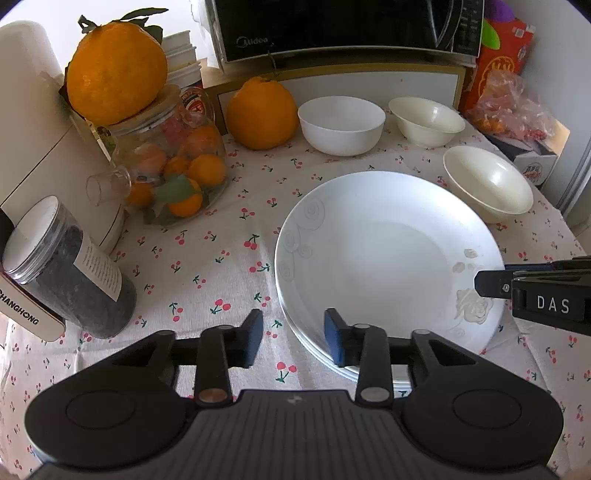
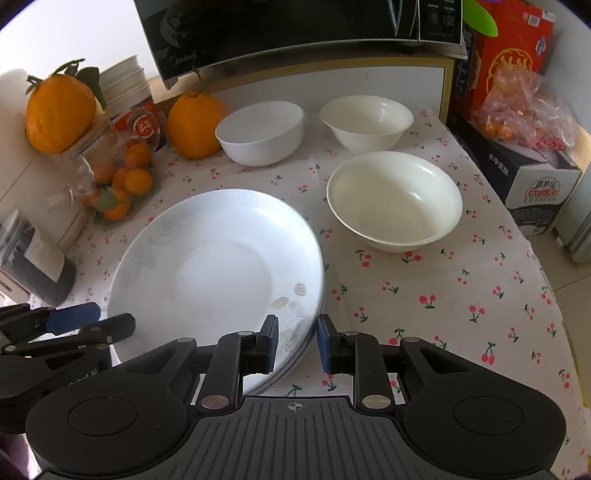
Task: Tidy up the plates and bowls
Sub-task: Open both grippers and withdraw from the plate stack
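The stack of white plates (image 1: 388, 254) lies mid-table on the cherry-print cloth (image 1: 207, 266), and everything else is placed from it. Behind it stands a black microwave (image 1: 332, 29) marked "Midea". To its far left a dark-filled jar (image 1: 70, 273) carries a paper label too small to read, and beside that a white edge reads "CHANGHONG". To the stack's right rear a red carton (image 2: 513, 55) rises over a box (image 2: 535, 184) printed "GimCa", or close to it, with a bagged heap of fruit (image 2: 524, 107) on top.

Three bowls sit beyond the stack: a white bowl (image 1: 341, 123) behind it, a cream bowl (image 1: 426, 120) further right, and a nearer cream bowl (image 1: 487, 182) just off the stack's right rim. An orange (image 1: 262, 112) and a glass jar of oranges (image 1: 173, 166) crowd the left rear.

The left gripper (image 1: 293, 339) straddles the stack's near-left rim, fingers spread, pads not pressing. The right gripper (image 2: 297, 343), marked "DAS" on its side, straddles the near-right rim, jaws parted with a gap either side.
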`<state>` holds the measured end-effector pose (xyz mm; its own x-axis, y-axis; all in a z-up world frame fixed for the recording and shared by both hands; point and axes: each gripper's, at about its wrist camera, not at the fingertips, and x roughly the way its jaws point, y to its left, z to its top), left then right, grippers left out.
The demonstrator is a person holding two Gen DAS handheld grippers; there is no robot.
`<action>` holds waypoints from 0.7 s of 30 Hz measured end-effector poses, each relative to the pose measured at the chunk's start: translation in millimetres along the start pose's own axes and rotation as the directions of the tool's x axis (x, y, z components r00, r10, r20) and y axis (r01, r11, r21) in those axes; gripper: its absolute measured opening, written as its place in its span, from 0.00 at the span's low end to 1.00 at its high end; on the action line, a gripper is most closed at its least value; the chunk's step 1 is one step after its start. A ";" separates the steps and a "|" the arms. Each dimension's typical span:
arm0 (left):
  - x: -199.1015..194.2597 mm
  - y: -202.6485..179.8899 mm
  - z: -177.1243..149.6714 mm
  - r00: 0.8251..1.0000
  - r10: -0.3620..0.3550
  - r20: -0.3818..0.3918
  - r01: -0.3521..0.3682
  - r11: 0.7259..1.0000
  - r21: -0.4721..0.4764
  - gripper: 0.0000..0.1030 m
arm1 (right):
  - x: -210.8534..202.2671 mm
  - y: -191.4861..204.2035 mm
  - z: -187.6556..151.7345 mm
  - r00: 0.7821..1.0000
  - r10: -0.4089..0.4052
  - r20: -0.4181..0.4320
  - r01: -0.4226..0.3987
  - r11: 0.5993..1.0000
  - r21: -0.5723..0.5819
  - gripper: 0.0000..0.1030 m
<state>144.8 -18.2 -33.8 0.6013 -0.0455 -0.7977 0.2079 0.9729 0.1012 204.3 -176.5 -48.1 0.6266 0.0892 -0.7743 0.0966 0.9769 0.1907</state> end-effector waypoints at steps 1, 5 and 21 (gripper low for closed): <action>-0.8 0.2 0.2 1.000 -0.002 0.001 0.002 1.000 -0.004 0.39 | -1.4 -0.7 0.3 1.000 0.010 0.001 -0.010 1.000 0.006 0.27; -6.4 -0.3 1.3 1.000 -0.011 0.012 0.011 1.000 -0.021 0.56 | -9.8 -1.6 -0.2 0.999 0.046 0.013 -0.046 0.999 0.012 0.36; -20.0 2.7 -0.6 0.999 -0.011 0.040 0.015 0.995 -0.101 0.95 | -41.7 -6.7 4.9 0.993 0.097 0.073 -0.097 0.995 0.007 0.83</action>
<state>132.9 -14.5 -17.9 0.6294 -0.0648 -0.7744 0.1376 0.9901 0.0290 181.3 -187.7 -14.1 0.6876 0.1687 -0.7062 0.0405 0.9622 0.2693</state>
